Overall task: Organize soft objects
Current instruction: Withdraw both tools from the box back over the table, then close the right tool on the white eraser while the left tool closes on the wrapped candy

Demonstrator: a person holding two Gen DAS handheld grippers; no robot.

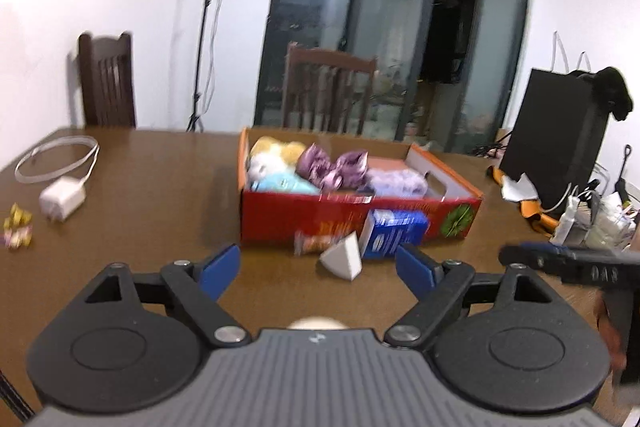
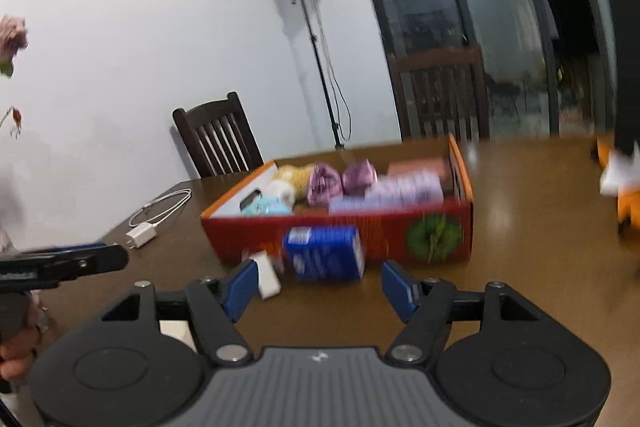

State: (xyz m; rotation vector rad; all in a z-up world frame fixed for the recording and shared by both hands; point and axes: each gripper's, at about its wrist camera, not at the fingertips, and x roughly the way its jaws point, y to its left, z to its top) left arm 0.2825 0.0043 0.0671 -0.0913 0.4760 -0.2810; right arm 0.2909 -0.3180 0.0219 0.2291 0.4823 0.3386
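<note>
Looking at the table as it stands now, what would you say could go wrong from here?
1. The blue carton and white wedge stand close against the red box; reaching for either could nudge the other.
2. Left gripper and right gripper, both open and empty, sit close together and might collide.

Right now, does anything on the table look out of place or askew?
Yes. A blue carton lies tipped on its side against the red box's front wall, outside it, beside a white pyramid-shaped pack. The plush toys sit neatly inside. Both grippers are open, holding nothing.
</note>
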